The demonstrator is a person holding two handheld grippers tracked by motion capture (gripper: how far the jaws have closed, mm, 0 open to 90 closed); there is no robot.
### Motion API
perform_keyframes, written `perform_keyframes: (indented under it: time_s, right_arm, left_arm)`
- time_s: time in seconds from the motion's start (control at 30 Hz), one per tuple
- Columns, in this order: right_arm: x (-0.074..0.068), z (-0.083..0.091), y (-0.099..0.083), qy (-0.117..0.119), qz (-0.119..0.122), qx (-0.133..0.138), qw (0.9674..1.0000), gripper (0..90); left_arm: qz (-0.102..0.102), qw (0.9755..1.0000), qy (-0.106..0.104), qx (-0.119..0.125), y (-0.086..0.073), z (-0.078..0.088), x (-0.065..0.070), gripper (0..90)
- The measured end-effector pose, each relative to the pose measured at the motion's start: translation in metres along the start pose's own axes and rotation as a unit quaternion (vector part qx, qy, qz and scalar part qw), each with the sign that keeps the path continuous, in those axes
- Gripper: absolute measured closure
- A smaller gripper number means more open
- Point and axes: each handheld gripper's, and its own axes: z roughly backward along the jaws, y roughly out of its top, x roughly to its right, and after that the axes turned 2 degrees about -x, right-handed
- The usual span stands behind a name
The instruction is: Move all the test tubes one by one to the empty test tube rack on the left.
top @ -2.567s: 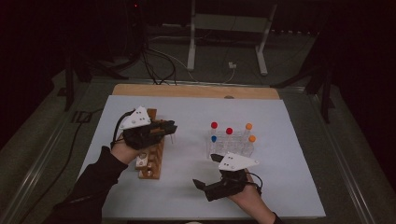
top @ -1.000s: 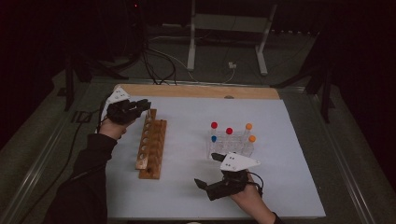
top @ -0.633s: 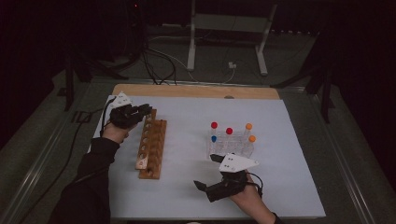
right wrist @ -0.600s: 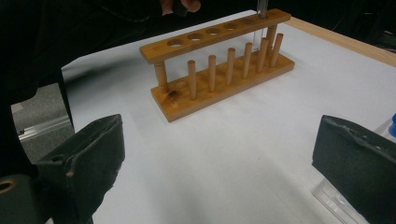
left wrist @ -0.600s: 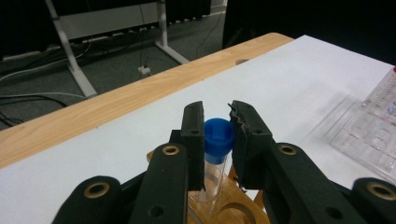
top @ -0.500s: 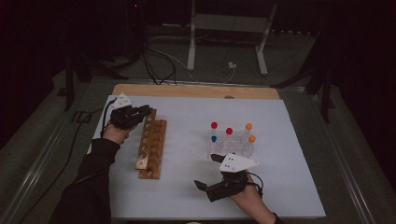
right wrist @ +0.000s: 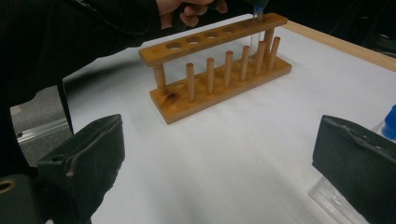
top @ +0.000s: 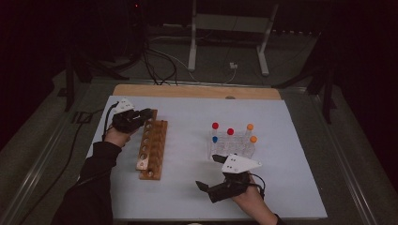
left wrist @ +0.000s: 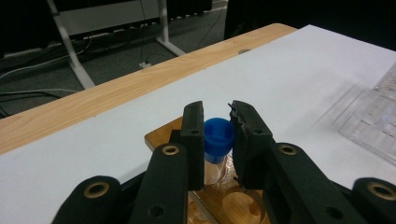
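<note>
**Blue-capped tube going into the far end of the wooden rack**

Now the left hand-held gripper [left wrist: 218, 123] is clamped on a clear plastic tube with a blue screw cap [left wrist: 218, 140], holding it upright over the last hole of the light wooden test-tube rack [top: 151, 149], at the end nearest the far-left corner of the bench [top: 187, 110]. The right gripper view shows the tube already partly through the top bar. The right hand-held gripper [top: 210, 174] rests with jaws wide apart near the front edge, beside the clear plastic rack [top: 233, 146] with the other capped tubes.

The risk, I think: if the tube is tilted, its tip may miss the dimple in the base and jam, or the light rack may lift or slide, because nothing holds it down.

Compared with one second earlier, the left hand is lower and closer to the rack; the right hand has not moved.
</note>
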Motion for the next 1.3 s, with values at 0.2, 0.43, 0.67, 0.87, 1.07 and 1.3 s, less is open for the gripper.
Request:
perform_keyframes:
  time_s: [0.2,0.43,0.67,0.87,1.07,1.3]
  right_arm:
    - [0.0,0.004,0.002,-0.006,0.003,0.012,0.9999,2.0]
    - [0.005,0.014,0.006,-0.047,-0.004,0.038,0.9981,2.0]
    - [0.02,0.022,0.011,-0.085,-0.016,0.046,0.9952,2.0]
    - [0.034,0.016,0.013,-0.103,-0.058,0.03,0.9925,4.4]
    - [0.045,0.003,0.01,-0.113,-0.069,0.005,0.9912,15.2]
    - [0.061,-0.018,0.002,-0.145,-0.079,-0.036,0.9855,36.4]
  left_arm:
    - [-0.002,0.9999,-0.003,-0.009,0.002,-0.001,-0.001,76.7]
    - [0.001,0.9997,-0.019,0.013,0.009,0.014,0.002,58.5]
    - [-0.001,0.9979,-0.051,0.039,0.017,0.04,0.02,35.4]
    - [-0.001,0.9963,-0.08,0.032,0.018,0.058,0.038,7.7]
    - [-0.014,0.9935,-0.111,0.023,0.012,0.069,0.059,0.8]
    - [-0.024,0.9904,-0.133,0.029,0.007,0.077,0.075,0.8]
